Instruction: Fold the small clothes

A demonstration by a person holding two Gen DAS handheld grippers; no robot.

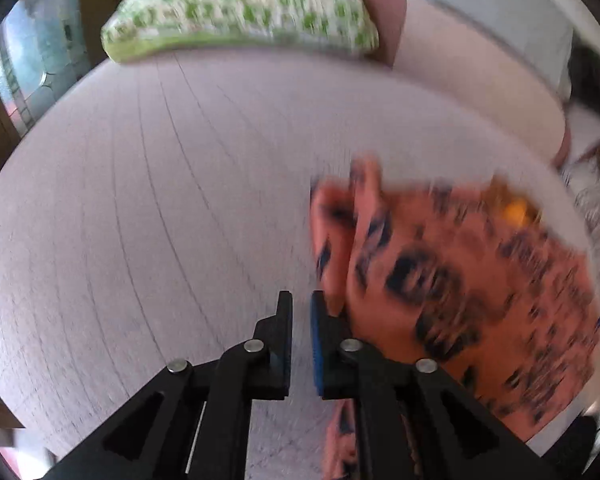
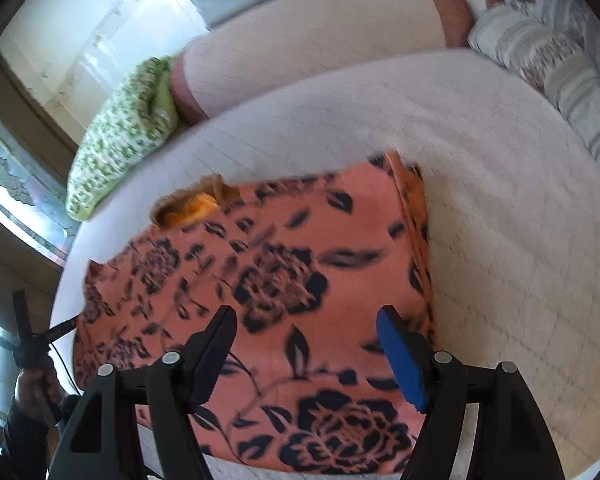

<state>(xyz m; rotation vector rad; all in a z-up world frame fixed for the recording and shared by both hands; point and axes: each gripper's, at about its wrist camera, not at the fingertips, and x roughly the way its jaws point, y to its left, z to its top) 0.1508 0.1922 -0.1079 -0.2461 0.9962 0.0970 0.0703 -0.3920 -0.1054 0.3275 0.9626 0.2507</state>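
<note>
the salmon floral garment (image 2: 284, 288) lies flat on the bed (image 2: 500, 200), seemingly folded once already; more folds likely remain. the left gripper (image 1: 301, 312), at its 9 o'clock edge, is nearly pressed together, pinching nothing. the right gripper (image 2: 306, 320) hovers spread above it.

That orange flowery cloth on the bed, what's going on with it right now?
A person with a gripper in each hand is folding the orange floral garment on the white bedspread. It lies flat, apparently already folded. The right gripper hovers open above it, holding nothing. The left gripper is nearly closed beside the garment's edge, with no cloth visibly between its fingers. A green pillow sits behind.
</note>
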